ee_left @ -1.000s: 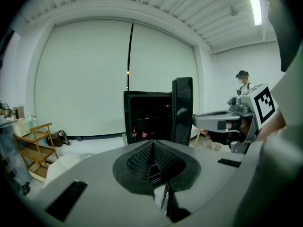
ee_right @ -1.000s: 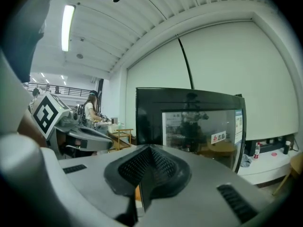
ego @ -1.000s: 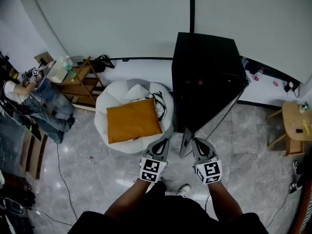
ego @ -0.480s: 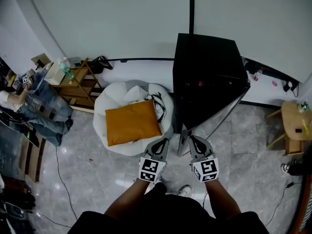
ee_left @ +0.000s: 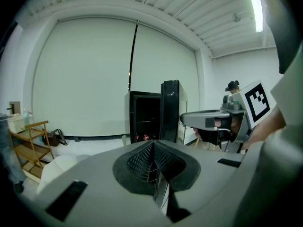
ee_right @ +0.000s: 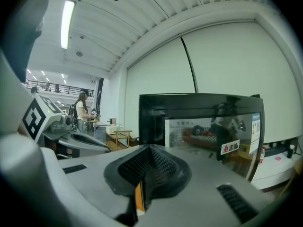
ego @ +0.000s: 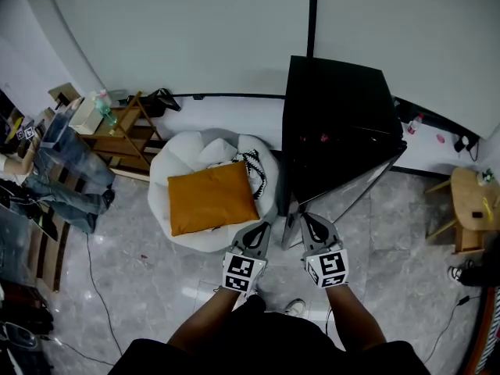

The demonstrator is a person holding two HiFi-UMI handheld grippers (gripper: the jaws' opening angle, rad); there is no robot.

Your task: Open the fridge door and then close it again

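Fridge door (ego: 351, 190): open, swung off black fridge (ego: 336, 116), free edge near right claw (ego: 310, 220). Left claw (ego: 260, 228) and right claw pressed together, empty. Reads stiff, weighty, glossy; best pushed flat near free edge.

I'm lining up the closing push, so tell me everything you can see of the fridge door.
The fridge door is open, swung out toward the person from the black cabinet. It is an upright panel with a dark frame and a glossy face that mirrors the room, with a small red-and-white sticker on it. The right gripper is close beside its free edge; whether they touch cannot be told.
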